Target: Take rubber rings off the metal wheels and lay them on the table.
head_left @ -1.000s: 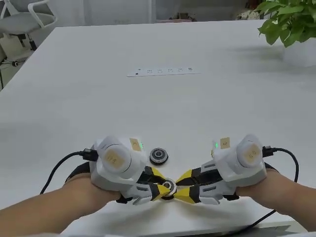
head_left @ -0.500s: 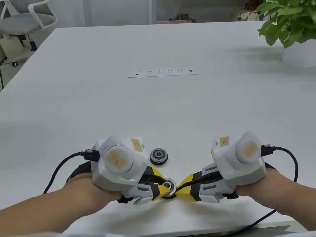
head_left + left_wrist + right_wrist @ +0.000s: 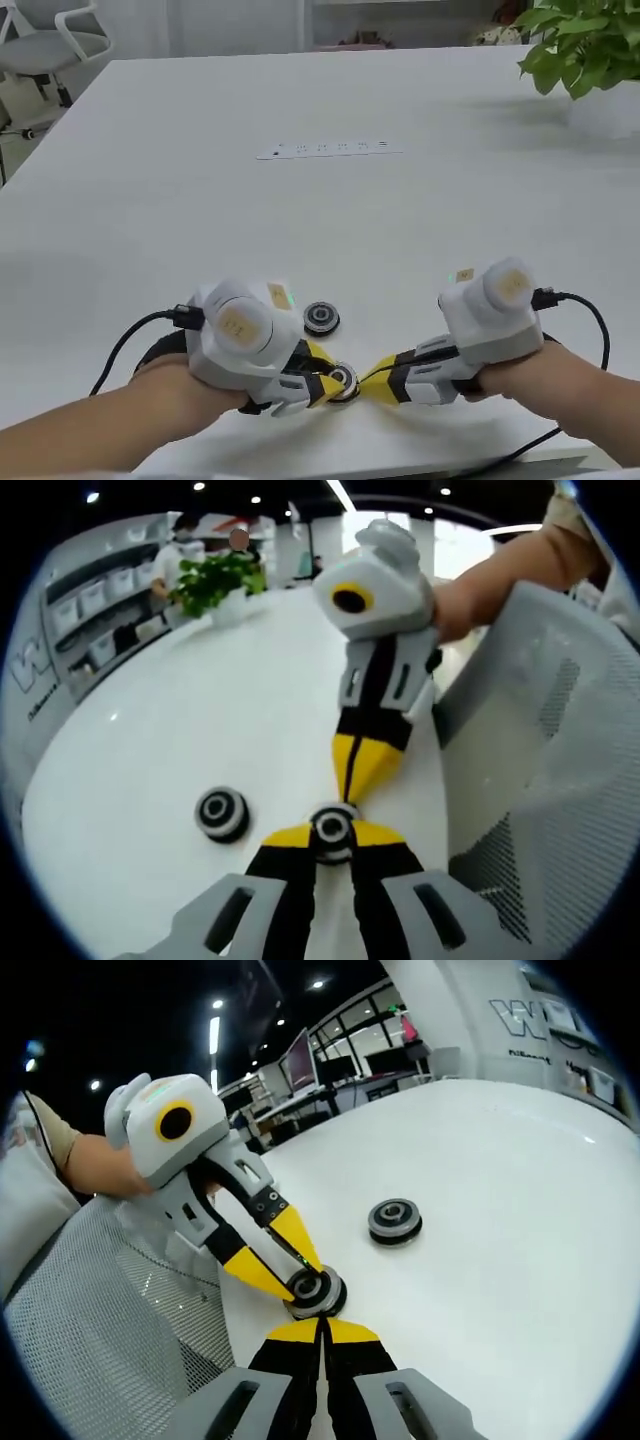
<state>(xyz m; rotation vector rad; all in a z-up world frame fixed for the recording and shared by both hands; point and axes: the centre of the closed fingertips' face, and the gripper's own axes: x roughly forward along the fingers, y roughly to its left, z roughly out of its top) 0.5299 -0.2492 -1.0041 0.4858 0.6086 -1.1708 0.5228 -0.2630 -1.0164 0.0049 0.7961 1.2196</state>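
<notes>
A small metal wheel point(image 3: 341, 379) with a black rubber ring hangs just above the table's near edge. My left gripper point(image 3: 328, 384) is shut on it; in the left gripper view its yellow tips point(image 3: 333, 836) clamp the wheel point(image 3: 333, 826). My right gripper point(image 3: 372, 386) is shut, and its tips point(image 3: 322, 1328) press against the ring's edge on the wheel point(image 3: 316, 1291). Whether they pinch the rubber is hidden. A second wheel point(image 3: 321, 317), still wearing its ring, lies flat on the table just beyond; it also shows as the second wheel point(image 3: 222, 812) and the second wheel point(image 3: 394, 1219).
The white table point(image 3: 330, 220) stretches far ahead. A white power strip point(image 3: 330, 149) lies mid-table, and a potted plant point(image 3: 585, 50) stands at the far right. An office chair point(image 3: 55, 40) stands past the far left corner. Cables trail from both grippers.
My right gripper has rolled upward and drawn slightly to the right, with its tips still at the held wheel. The left gripper and both wheels have stayed put.
</notes>
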